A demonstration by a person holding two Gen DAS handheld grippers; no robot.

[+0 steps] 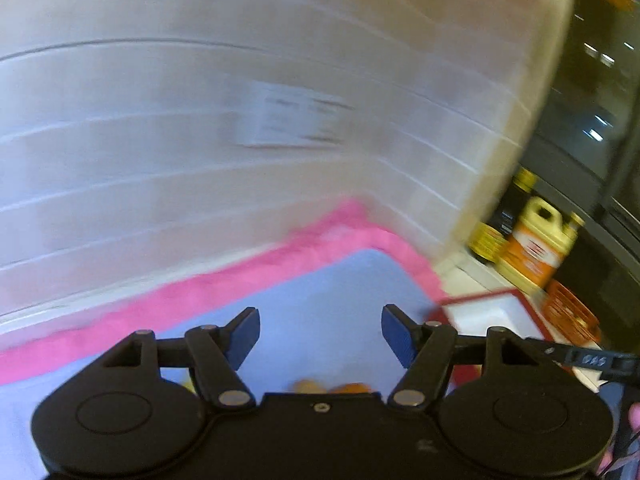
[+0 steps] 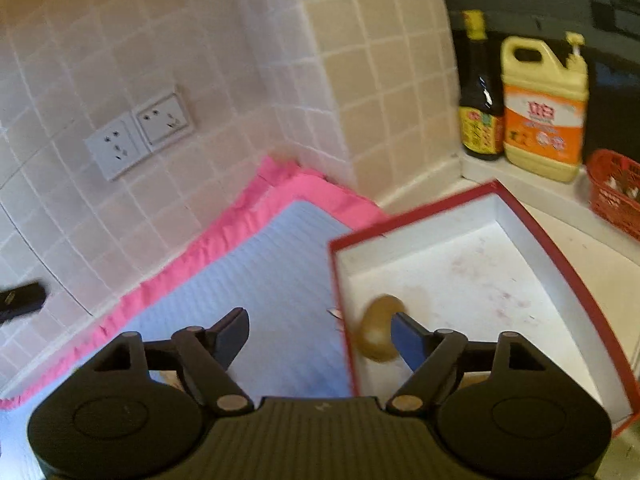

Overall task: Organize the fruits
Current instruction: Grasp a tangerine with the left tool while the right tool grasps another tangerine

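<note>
In the right wrist view, my right gripper point(image 2: 318, 340) is open and empty above the near left corner of a red-rimmed white box point(image 2: 520, 264). A brownish-yellow round fruit point(image 2: 378, 334), blurred, lies inside the box just beyond the right finger. In the left wrist view, my left gripper point(image 1: 320, 334) is open and empty above a light blue mat point(image 1: 320, 288). Orange and yellow fruits point(image 1: 320, 387) peek out just below its jaws, mostly hidden by the gripper body. The box point(image 1: 488, 314) shows to its right.
The mat point(image 2: 272, 280) lies on a pink cloth point(image 2: 240, 232) against a tiled wall with two sockets point(image 2: 138, 138). A dark sauce bottle point(image 2: 480, 92), a yellow detergent jug point(image 2: 544, 112) and a red basket point(image 2: 618, 196) stand at the back right.
</note>
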